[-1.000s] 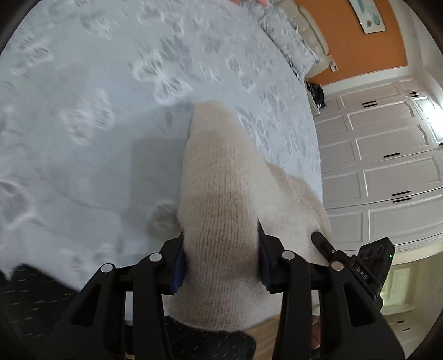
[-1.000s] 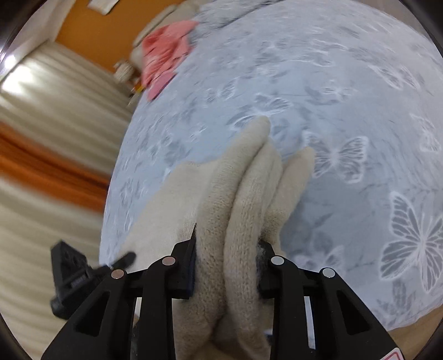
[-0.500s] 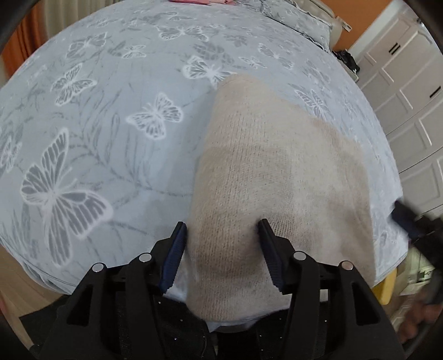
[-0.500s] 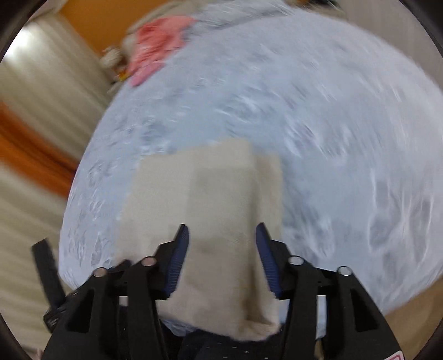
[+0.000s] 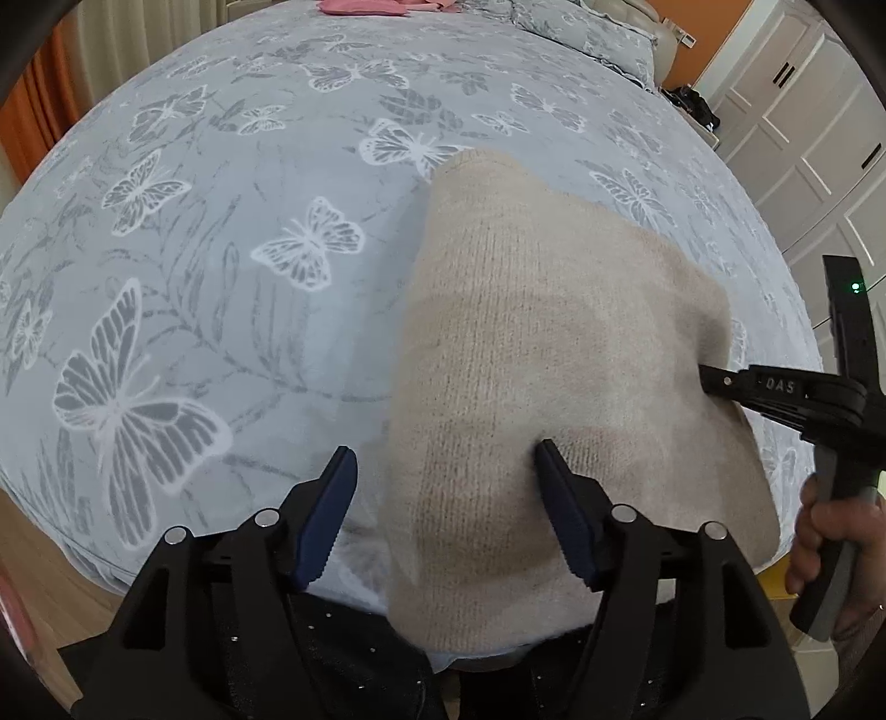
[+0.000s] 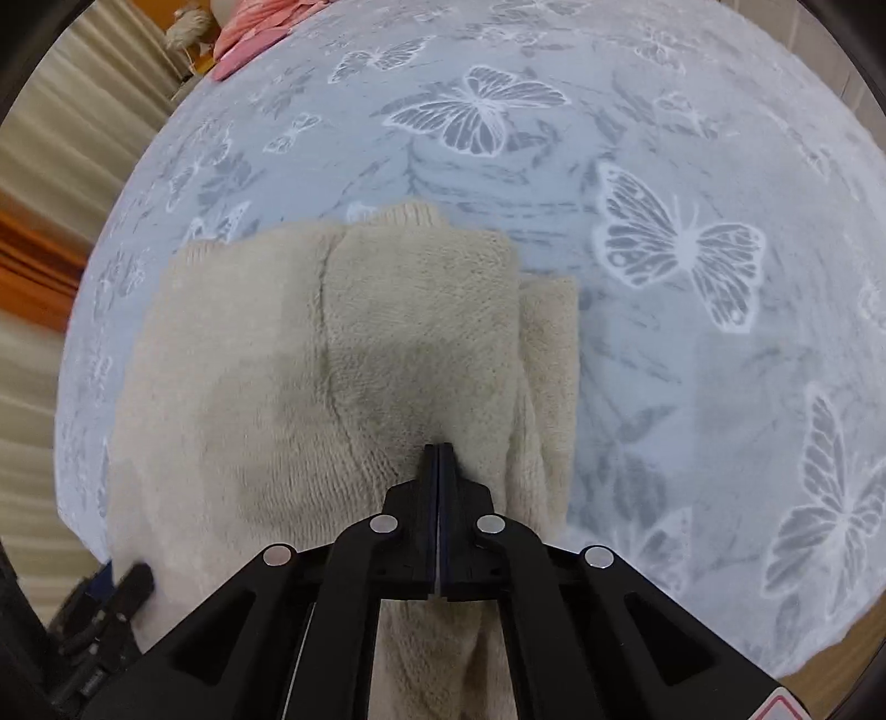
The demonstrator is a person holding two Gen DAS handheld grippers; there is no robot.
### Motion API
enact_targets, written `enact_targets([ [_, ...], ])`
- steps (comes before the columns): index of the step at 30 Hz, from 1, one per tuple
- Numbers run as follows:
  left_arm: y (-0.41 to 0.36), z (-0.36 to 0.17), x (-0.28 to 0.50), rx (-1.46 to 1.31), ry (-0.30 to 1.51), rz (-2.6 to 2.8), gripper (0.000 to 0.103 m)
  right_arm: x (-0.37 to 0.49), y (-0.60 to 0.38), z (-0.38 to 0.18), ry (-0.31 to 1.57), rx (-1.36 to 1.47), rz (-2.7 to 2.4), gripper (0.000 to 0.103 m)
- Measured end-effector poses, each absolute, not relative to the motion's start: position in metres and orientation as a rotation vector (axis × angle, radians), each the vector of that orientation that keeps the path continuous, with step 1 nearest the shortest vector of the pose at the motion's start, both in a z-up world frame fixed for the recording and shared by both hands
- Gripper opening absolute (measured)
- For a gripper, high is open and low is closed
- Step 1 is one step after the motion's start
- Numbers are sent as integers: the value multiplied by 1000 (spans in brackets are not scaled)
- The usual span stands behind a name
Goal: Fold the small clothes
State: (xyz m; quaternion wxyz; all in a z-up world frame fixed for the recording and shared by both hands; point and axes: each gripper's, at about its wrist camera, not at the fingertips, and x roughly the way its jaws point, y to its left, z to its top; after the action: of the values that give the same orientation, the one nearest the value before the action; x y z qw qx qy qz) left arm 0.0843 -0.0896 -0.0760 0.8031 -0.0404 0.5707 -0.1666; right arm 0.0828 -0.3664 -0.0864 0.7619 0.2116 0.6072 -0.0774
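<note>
**Beige knit lies folded at the bed's near edge, one gripper spread, the other pressed closed**

Nearest in the left wrist view, the left gripper (image 5: 446, 509) stands with its blue-padded fingers (image 5: 324, 518) spread wide. The near end of the beige sweater (image 5: 531, 387) lies between them; the finger at 5 o'clock touches the knit, while the one at 7 o'clock sits clear of it over the bedspread (image 5: 221, 232).

In the right wrist view, the right gripper (image 6: 438, 451) has its two fingers pressed together with no gap, their tips resting on the sweater (image 6: 310, 387) near its close edge. Whether any knit is pinched between them cannot be told. Seen from the left camera, this same tool (image 5: 775, 387) comes in from 3 o'clock, its tip against the sweater's side, and a hand (image 5: 830, 531) grips its handle at 4 o'clock.

The sweater lies folded on the grey butterfly-print bedspread at the near edge of the bed, its close end hanging slightly over. A narrower folded layer shows along its side at 2 o'clock in the right view.

Farther off, pink clothing (image 6: 260, 27) rests at the far end of the bed, at 11 o'clock. White cabinet doors (image 5: 819, 127) stand beyond the bed at 2 o'clock in the left view.
</note>
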Motion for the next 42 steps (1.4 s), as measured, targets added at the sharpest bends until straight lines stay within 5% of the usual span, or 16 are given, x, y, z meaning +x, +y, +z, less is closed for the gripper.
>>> enact_targets([
  [7,-87,-79,87,-107,1235,-331,70,96,-362,-31,1192,456,-125,3],
  [14,-87,-84,89,-115,1237,-324,79,134,-371,-97,1335,384,-140,0],
  [18,-90,-82,90,-99,1236,-316,80,141,-372,-74,1298,398,-142,0],
  [24,-79,-61,80,-169,1206,-357,78,50,-360,-21,1174,470,-97,11],
  [32,-91,-80,52,17,1213,-352,80,-32,-356,-86,1320,495,-125,12],
  [36,-91,-73,48,35,1172,-327,79,-28,-358,-71,1292,542,-160,16],
  [39,-89,-48,39,62,1098,-352,78,-32,-331,-28,1174,384,-188,27],
  [41,-87,-34,32,87,1041,-359,78,-39,-313,-8,1081,308,-204,59],
  [42,-85,-28,29,98,1014,-358,78,-42,-305,-1,1038,287,-210,63],
])
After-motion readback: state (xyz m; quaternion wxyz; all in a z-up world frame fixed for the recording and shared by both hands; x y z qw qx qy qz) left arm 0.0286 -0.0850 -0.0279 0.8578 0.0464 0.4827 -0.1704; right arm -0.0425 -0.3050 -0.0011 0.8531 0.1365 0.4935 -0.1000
